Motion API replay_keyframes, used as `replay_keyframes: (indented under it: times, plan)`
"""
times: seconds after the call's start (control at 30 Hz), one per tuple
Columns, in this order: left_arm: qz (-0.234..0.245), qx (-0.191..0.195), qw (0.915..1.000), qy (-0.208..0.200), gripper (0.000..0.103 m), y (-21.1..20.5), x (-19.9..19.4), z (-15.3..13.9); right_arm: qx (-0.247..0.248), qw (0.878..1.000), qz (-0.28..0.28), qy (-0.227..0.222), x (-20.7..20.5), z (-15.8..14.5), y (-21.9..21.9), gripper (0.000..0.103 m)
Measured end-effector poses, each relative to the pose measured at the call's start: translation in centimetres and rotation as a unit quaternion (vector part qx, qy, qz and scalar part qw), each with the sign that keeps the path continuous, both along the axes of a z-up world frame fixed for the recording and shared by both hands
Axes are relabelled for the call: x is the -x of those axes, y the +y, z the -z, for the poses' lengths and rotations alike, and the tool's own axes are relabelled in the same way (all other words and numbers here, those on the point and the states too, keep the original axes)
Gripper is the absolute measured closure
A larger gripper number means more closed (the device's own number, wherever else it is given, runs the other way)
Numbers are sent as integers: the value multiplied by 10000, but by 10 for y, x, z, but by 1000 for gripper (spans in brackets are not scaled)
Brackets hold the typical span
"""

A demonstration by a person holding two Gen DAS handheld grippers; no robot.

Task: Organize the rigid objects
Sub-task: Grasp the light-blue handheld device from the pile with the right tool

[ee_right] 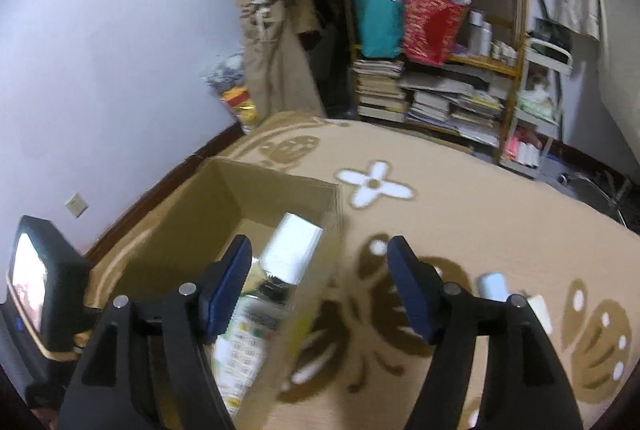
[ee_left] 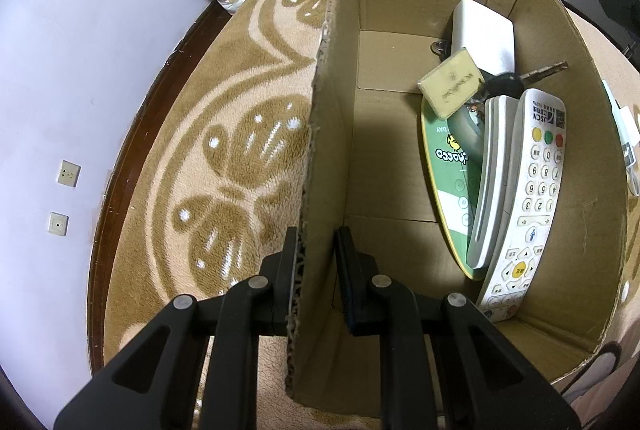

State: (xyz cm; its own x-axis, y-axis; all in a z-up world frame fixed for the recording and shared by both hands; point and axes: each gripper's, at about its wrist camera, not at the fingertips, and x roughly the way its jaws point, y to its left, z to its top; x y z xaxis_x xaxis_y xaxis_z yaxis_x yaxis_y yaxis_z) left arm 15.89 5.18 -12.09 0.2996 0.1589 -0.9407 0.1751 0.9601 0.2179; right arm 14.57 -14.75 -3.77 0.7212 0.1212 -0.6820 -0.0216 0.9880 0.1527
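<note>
Landmark: cardboard box point(ee_left: 400, 78), open-topped, standing on the patterned carpet point(ee_left: 240, 150).

Inside the box, packed along its far-side wall from my left claw:
- white remote point(ee_left: 528, 198) with coloured buttons, leaning on edge;
- second pale remote point(ee_left: 490, 182), tucked against it;
- green card point(ee_left: 444, 170), beneath them;
- white slab-shaped item point(ee_left: 484, 34), toward the box's back;
- key bunch with a yellow tag point(ee_left: 450, 82), on top.

Outside the box, on the carpet to its right: a pale blue cylinder point(ee_right: 494, 286) and a white item point(ee_right: 540, 310), both blurred; my guess is these remain to be gathered.

My left claw point(ee_left: 316, 266): fingers straddling the box's near wall, one clearly touching it; whether it is truly clamped I cannot tell.
My right claw point(ee_right: 320, 286): fingers wide apart, holding nothing, above the box's right edge.

Progress, by my estimate: mostly done.
</note>
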Motion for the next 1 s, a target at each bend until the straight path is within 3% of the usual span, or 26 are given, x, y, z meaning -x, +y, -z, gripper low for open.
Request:
replay_keyframes:
  times: [0.13,0.43,0.83,1.0]
  plan:
    - [5,-8,10000,-1,85,0,0,-1,-4,9990,386,218,-4,12,-35,15]
    - [2,-4,10000,1,85,0,0,-1,110,9930,763,899,-25,54,-94,10]
    - [-10,21,10000,16,85,2,0,-2,484,9833,866,1524,-43,105,-127,10]
    - [-13,23,10000,18,85,2,0,-2,617,9799,871,1688,-46,118,-130,23]
